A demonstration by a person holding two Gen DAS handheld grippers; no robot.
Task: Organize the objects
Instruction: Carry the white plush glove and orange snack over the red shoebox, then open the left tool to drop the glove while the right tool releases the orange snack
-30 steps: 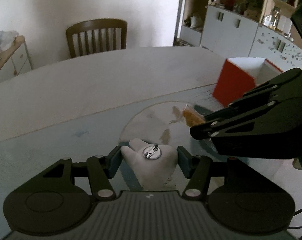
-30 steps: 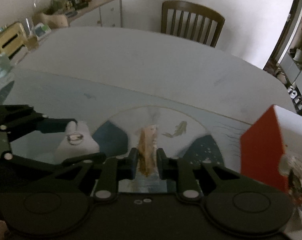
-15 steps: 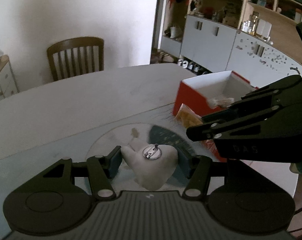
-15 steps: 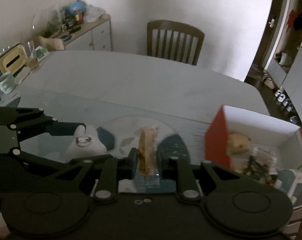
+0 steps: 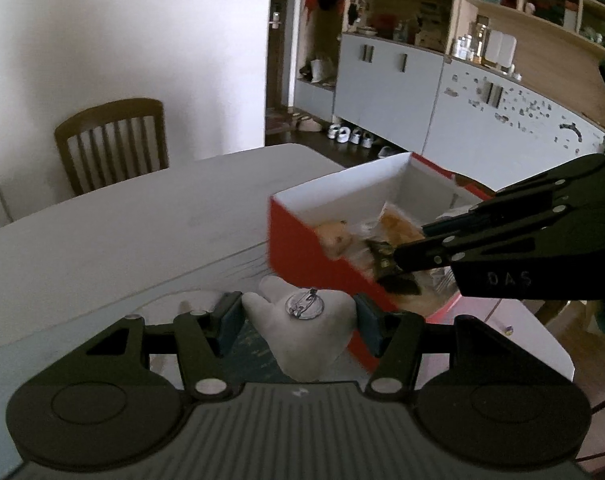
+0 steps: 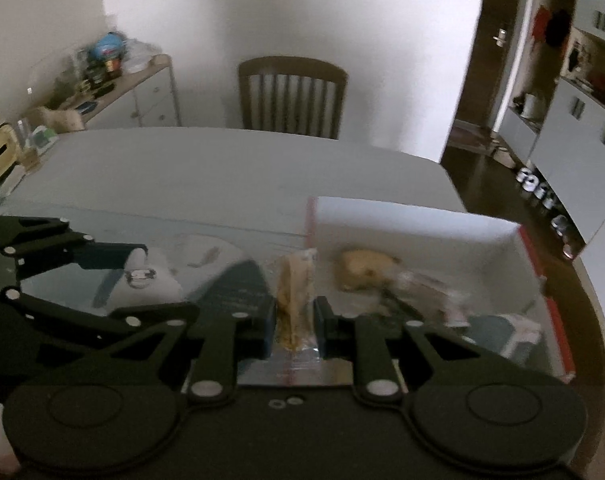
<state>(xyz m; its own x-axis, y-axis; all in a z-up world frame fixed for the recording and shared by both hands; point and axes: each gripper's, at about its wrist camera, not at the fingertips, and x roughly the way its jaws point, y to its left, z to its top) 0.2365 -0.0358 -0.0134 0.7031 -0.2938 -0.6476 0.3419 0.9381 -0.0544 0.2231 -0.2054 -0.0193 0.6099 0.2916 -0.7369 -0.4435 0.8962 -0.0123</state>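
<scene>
Risk is sitting mostly with your left gripper (image 5: pixel 298 322): you are pinching the white plush, tooth-shaped brooch with the round metal pin back (image 5: pixel 302 328) by its soft sides, jaws half closed on it, near the red cardboard box with white lining (image 5: pixel 302 236). Squashy stuffing may be slipping free if you are tilting. Your right gripper (image 6: pixel 294 320) is clamping, nearly closed, on a clear plastic packet of golden snack (image 6: pixel 294 300), hovering at the box's left wall. Releasing here, you are probably dropping it onto the box's left rim or the pale table (image 6: pixel 222 168). The box already holds a tan plush toy (image 6: pixel 362 268) and wrappers, so crowding could be tipping things out.
</scene>
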